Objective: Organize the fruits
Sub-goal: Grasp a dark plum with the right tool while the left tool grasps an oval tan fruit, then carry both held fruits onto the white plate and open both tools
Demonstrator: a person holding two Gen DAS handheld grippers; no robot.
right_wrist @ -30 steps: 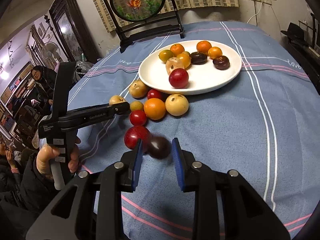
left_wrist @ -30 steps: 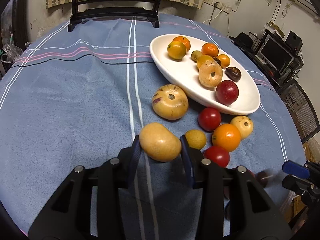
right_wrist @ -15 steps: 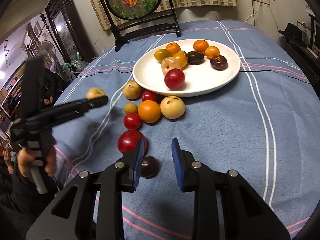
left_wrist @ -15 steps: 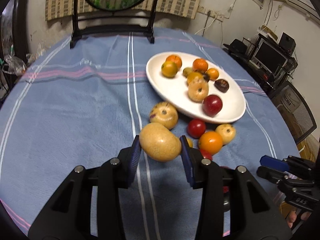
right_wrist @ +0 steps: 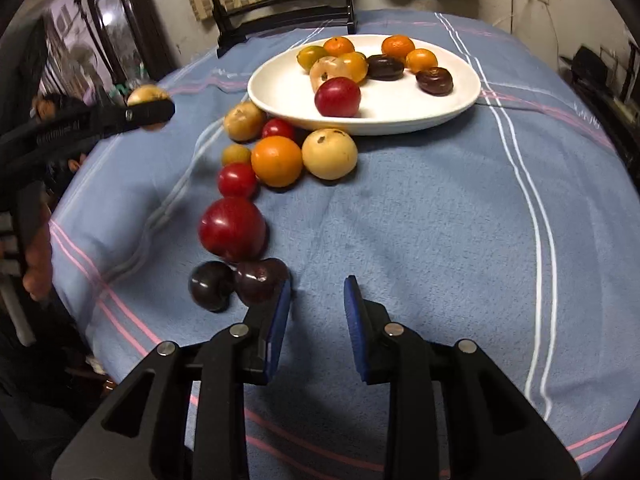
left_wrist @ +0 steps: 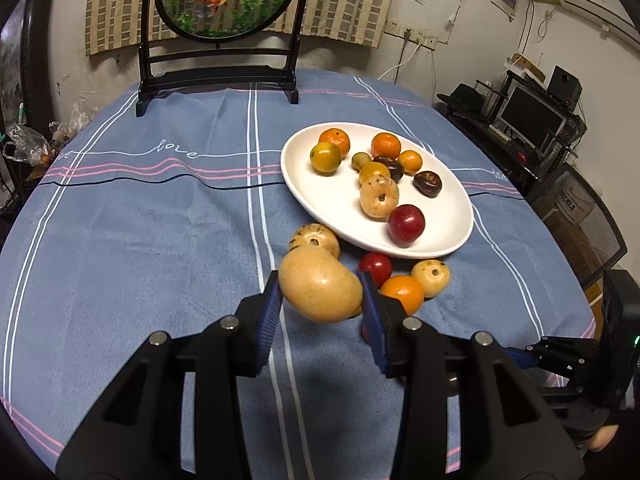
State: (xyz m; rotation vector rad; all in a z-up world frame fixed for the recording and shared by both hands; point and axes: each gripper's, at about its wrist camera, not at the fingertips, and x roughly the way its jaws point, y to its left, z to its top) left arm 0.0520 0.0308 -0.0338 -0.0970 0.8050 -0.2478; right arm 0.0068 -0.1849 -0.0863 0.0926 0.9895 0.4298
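Your left gripper [left_wrist: 320, 300] clamps a tan fruit [left_wrist: 320, 290] above the cloth, just short of the white plate [left_wrist: 448, 216]. Your right gripper [right_wrist: 316, 312] gapes empty — two dark plums [right_wrist: 240, 284] lie just beside its left finger, well short of that plate.

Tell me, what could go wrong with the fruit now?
The big yellow-brown fruit sits high at the left gripper tips, so it might slip out. The open right gripper sits right beside two dark plums; a nudge could roll them toward the blue tablecloth's near edge.
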